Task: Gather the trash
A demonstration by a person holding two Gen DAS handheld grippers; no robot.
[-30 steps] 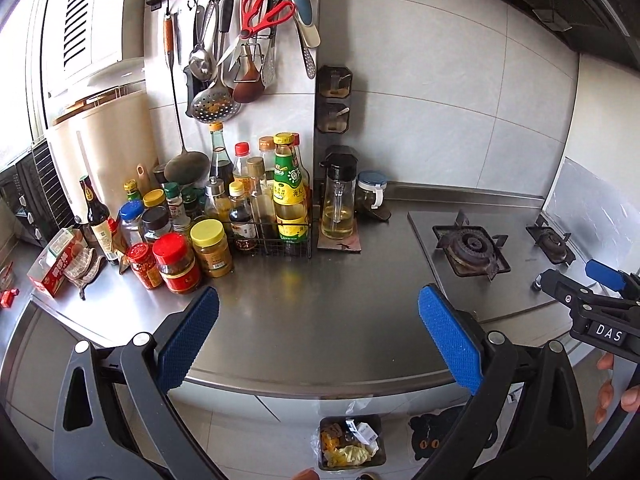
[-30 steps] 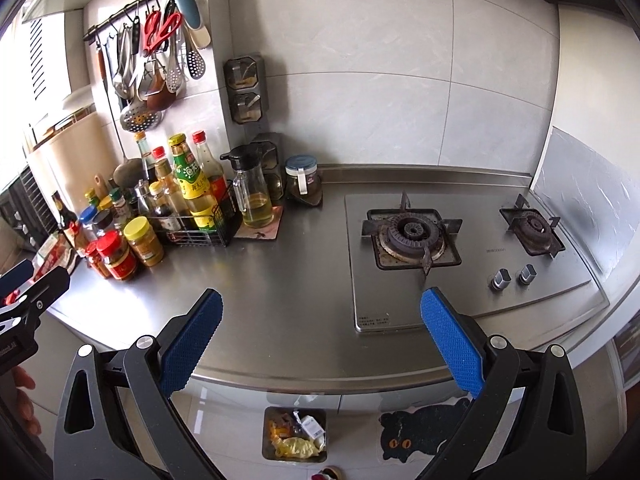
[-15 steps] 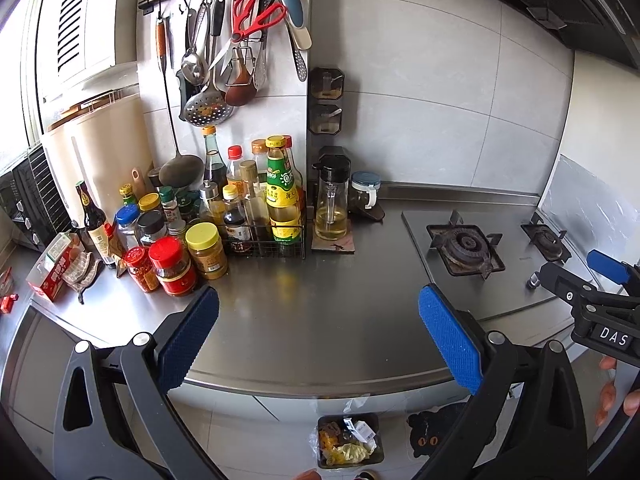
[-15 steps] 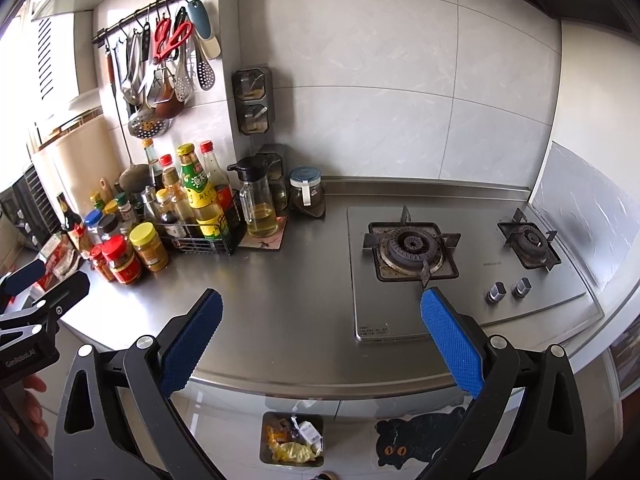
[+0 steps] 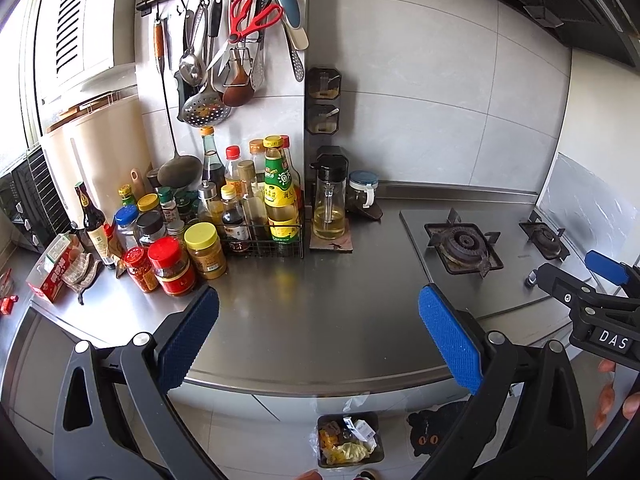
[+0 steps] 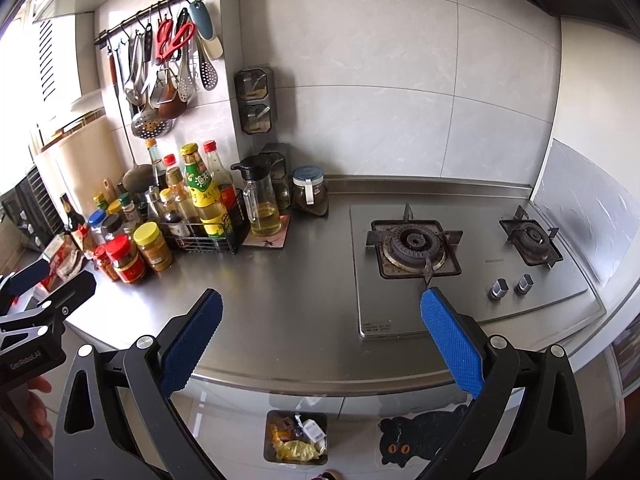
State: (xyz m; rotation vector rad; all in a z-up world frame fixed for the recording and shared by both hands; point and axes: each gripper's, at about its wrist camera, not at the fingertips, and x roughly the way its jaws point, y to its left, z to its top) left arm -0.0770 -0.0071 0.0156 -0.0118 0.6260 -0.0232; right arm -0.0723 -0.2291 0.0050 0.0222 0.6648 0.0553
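Left wrist view: my left gripper [image 5: 318, 334] hangs over the desk [image 5: 320, 304], jaws spread and empty; my right gripper [image 6: 320, 334] likewise, ready to pick. Trash sits below in the bin [image 6: 296, 436] on the floor, by the cat mat [image 6: 416, 436].

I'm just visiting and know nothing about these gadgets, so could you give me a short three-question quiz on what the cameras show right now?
1. True or false: the left gripper holds trash.
2. Where is the trash bin? A) on the counter B) on the floor below the counter C) on the stove
3. Fill in: the scissors hanging from the rail have ___ handles.

Key: 1 false, both grippers are open and empty; 2 B; 3 red.
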